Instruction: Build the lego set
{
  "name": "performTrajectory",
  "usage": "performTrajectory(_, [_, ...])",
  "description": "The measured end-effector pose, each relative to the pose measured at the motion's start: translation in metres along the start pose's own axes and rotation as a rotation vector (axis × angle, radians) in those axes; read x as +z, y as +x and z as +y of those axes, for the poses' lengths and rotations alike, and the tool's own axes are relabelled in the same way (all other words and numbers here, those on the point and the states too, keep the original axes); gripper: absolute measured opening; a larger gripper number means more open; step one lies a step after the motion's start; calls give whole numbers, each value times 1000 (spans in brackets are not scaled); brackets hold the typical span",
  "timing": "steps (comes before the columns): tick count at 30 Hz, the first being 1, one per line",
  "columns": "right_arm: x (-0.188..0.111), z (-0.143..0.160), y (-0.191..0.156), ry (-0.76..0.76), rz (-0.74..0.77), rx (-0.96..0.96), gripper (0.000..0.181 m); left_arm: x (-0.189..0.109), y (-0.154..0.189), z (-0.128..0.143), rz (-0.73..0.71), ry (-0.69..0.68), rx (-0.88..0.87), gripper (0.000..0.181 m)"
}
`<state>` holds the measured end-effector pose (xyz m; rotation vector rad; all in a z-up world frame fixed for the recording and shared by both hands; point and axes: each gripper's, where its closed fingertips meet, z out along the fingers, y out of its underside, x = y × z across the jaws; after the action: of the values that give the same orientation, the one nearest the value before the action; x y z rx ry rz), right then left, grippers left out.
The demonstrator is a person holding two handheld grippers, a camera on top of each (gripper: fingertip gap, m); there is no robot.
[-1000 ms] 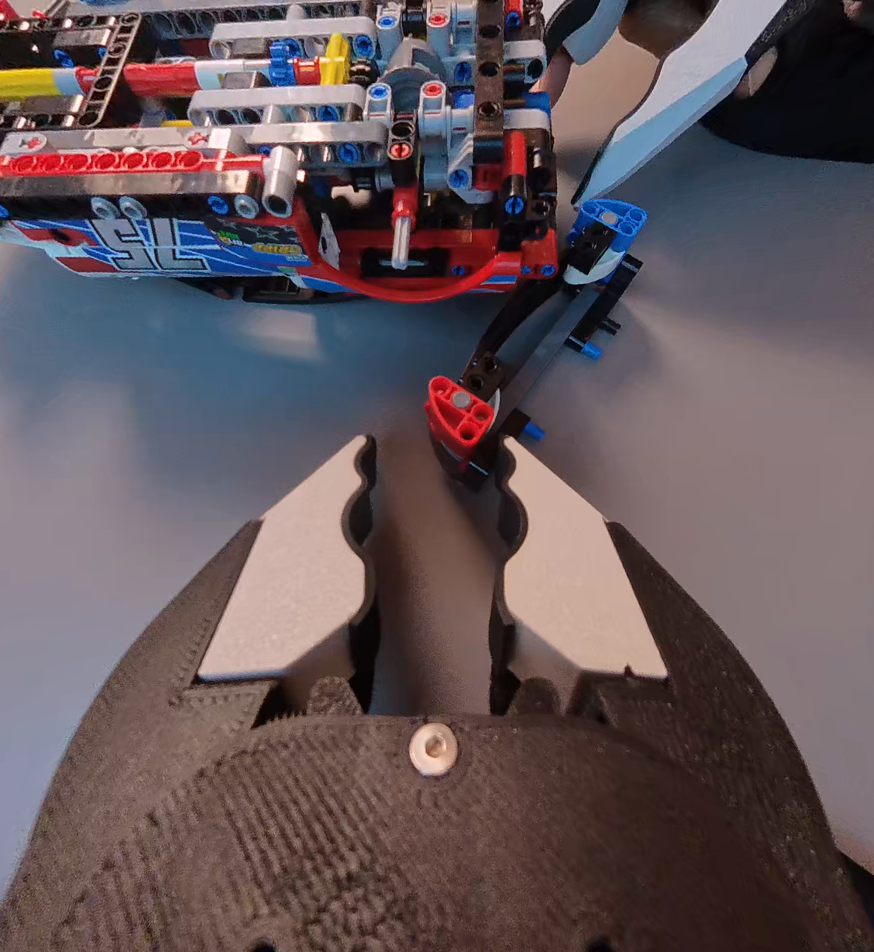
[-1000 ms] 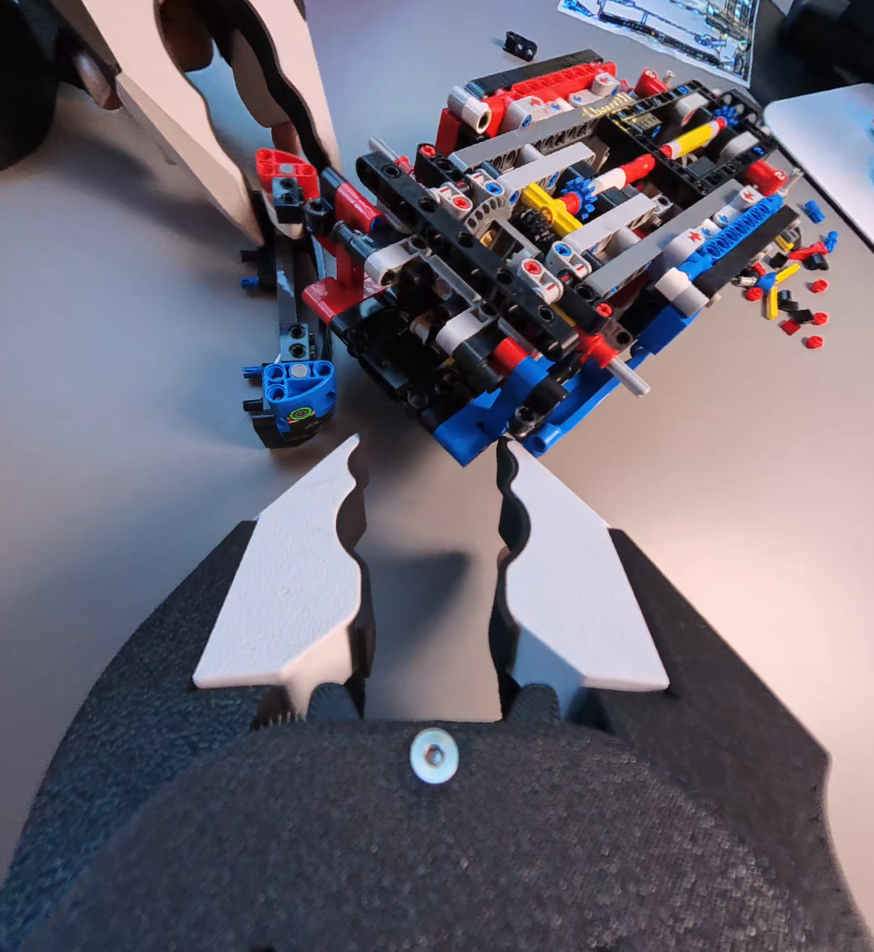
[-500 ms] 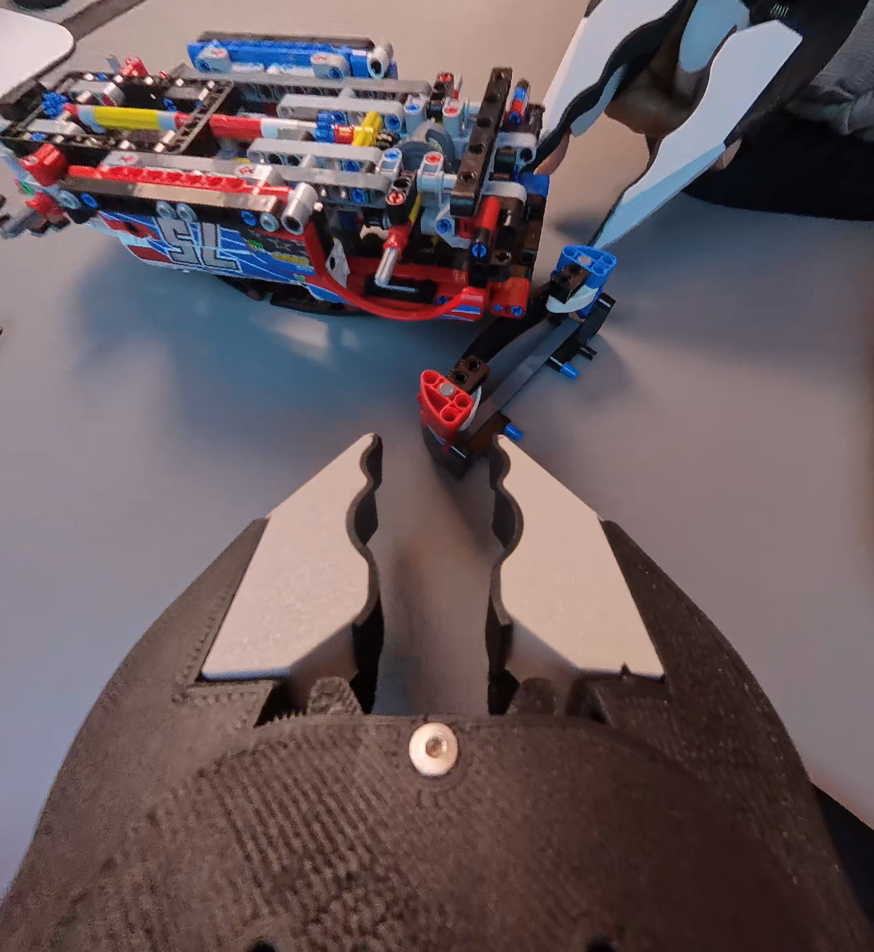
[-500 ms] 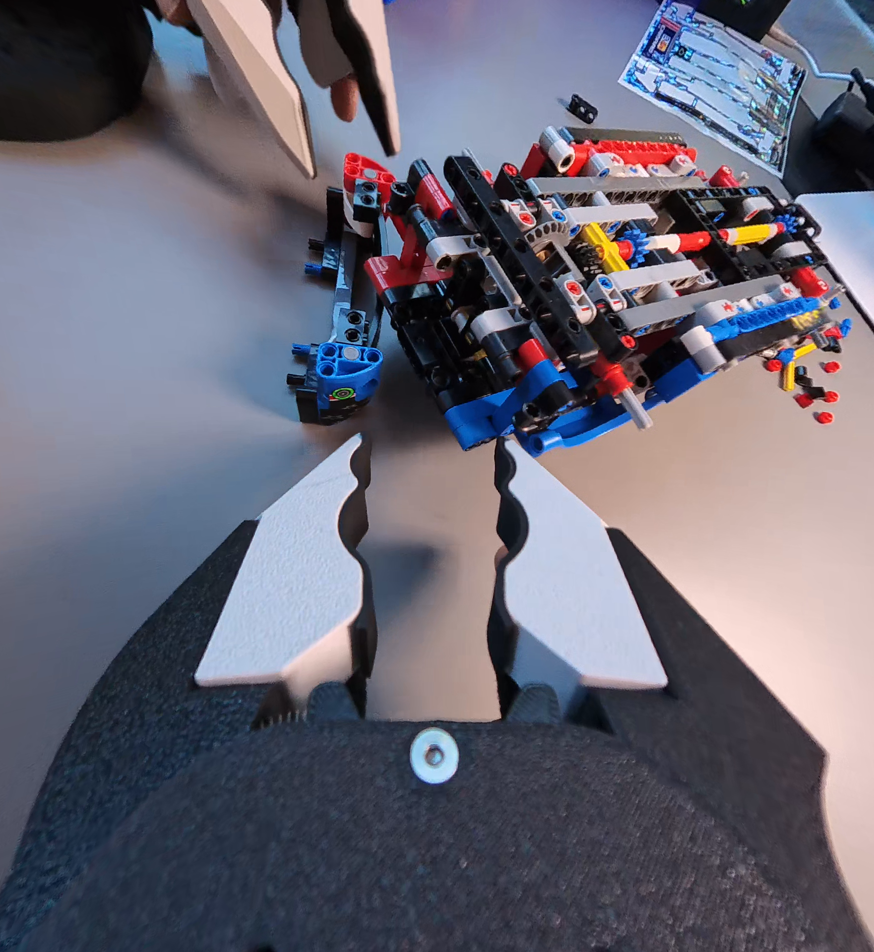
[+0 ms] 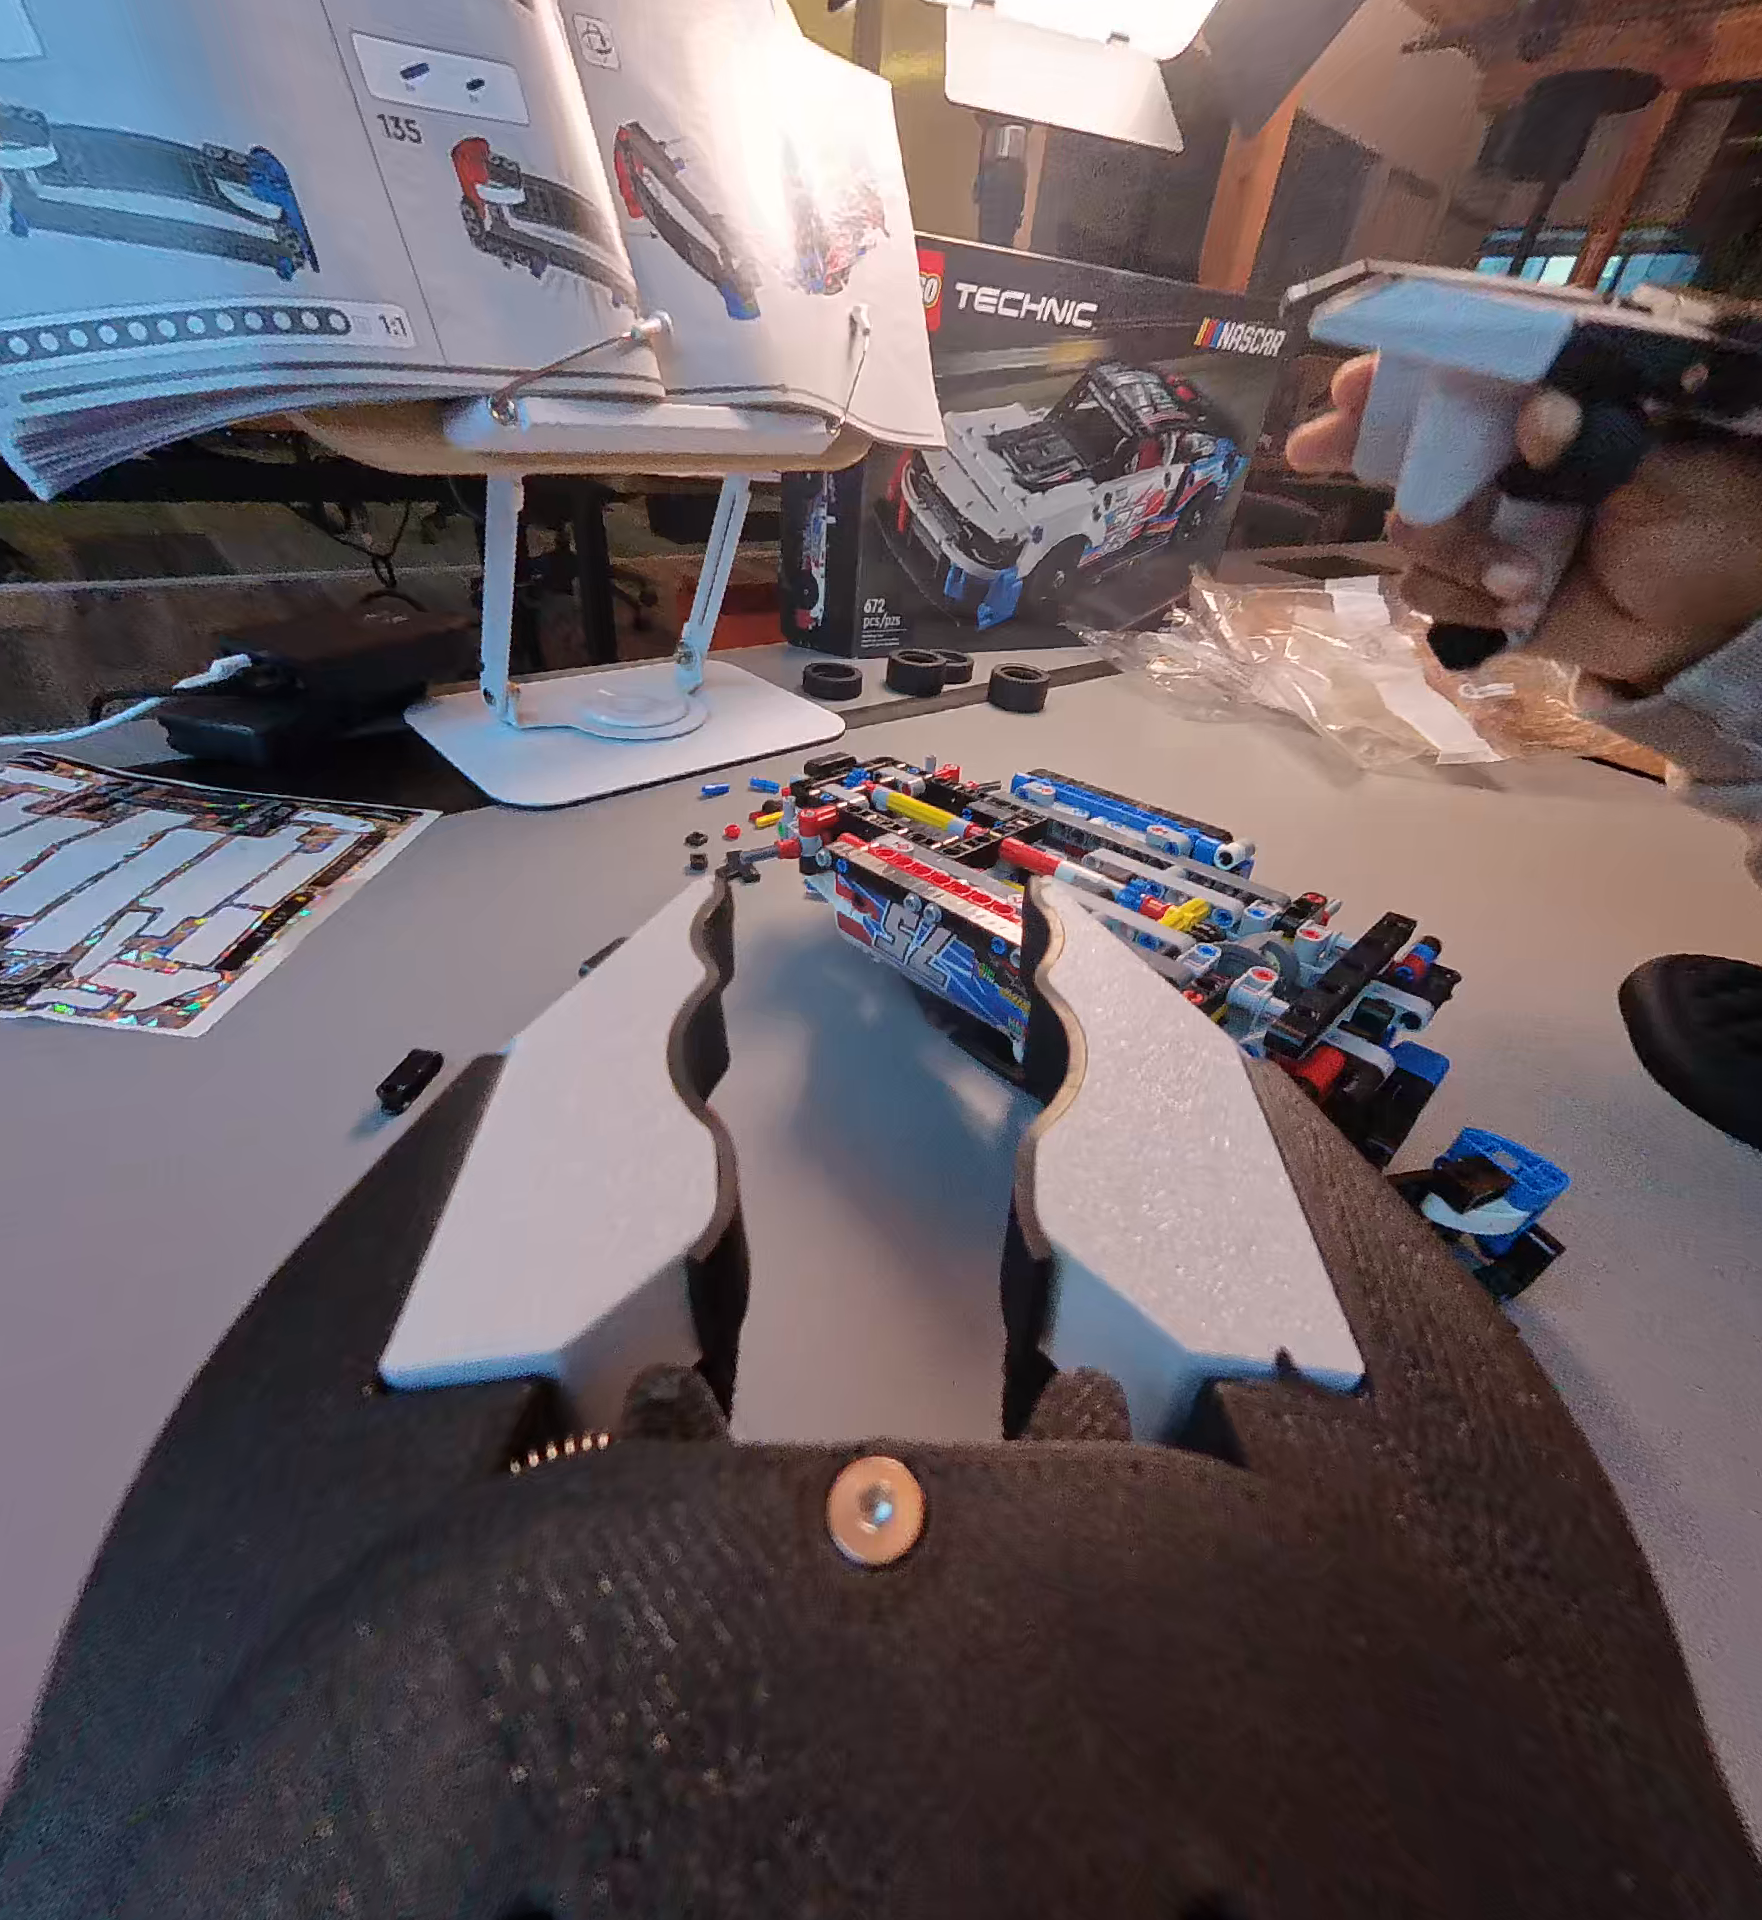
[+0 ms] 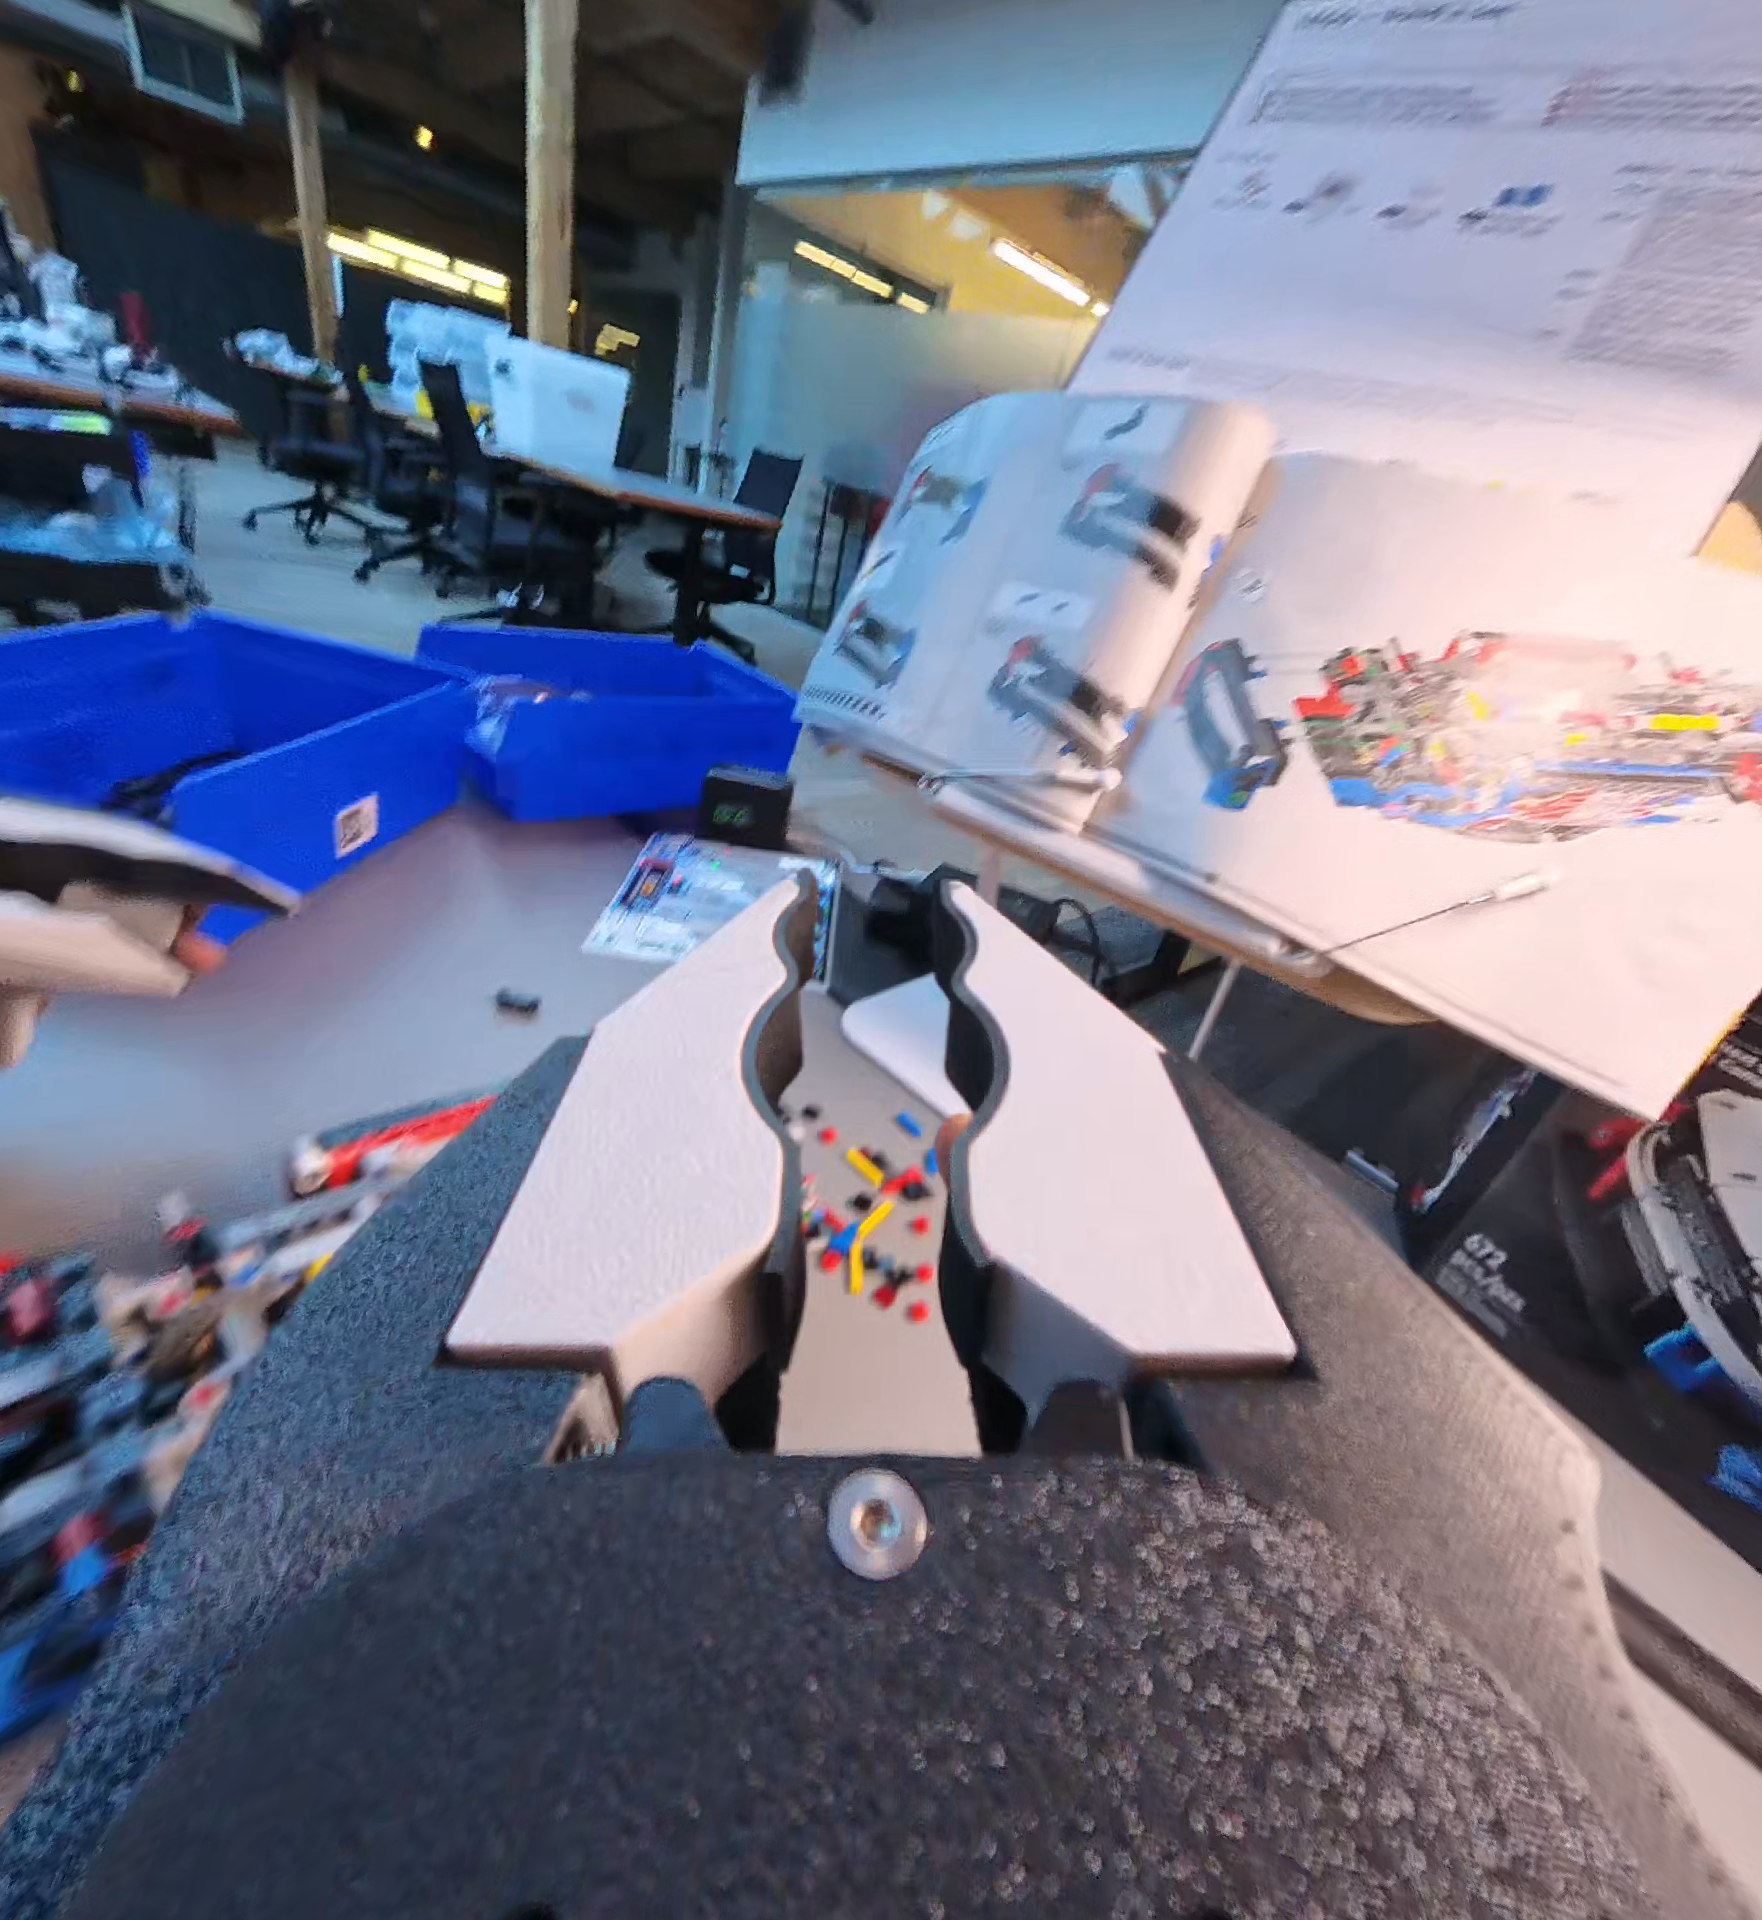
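Printed writing marks the set box (image 5: pixel 1043 457) and instruction booklet (image 5: pixel 264 208).

The place reads as a large open workshop or lab-style office. Behind the grey worktable (image 6: pixel 357 1018), rows of long desks (image 6: pixel 638 488) with black swivel chairs (image 6: pixel 721 540) stretch back under strip ceiling lights (image 6: pixel 420 260), with wooden posts (image 6: pixel 550 166) holding up the roof. Two blue plastic storage bins (image 6: pixel 264 727) sit at the table's far edge, and shelves at the far left hold blurred clutter. A white metal book stand (image 5: pixel 607 582) props open a printed instruction booklet (image 5: pixel 233 208).
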<state>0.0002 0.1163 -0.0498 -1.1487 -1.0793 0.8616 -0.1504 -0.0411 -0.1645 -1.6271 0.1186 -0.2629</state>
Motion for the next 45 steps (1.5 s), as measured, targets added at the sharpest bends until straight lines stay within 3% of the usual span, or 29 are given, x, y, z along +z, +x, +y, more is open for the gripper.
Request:
performTrajectory(3, [42, -11, 61, 57, 101, 27, 12, 1, -2, 13, -28, -29, 17, 49])
performTrajectory(8, [110, 5, 148, 48, 257, 56, 3, 7, -8, 25, -75, -74, 68, 44])
performTrajectory(13, [152, 26, 190, 18, 314, 59, 0, 10, -14, 30, -114, -98, 141, 42])
performTrajectory(22, [167, 43, 208, -31, 310, 33, 0, 10, -22, 27, -126, -81, 96, 38])
performTrajectory(45, [180, 31, 209, -72, 262, -11, 0, 12, -22, 28, -116, -87, 95, 38])
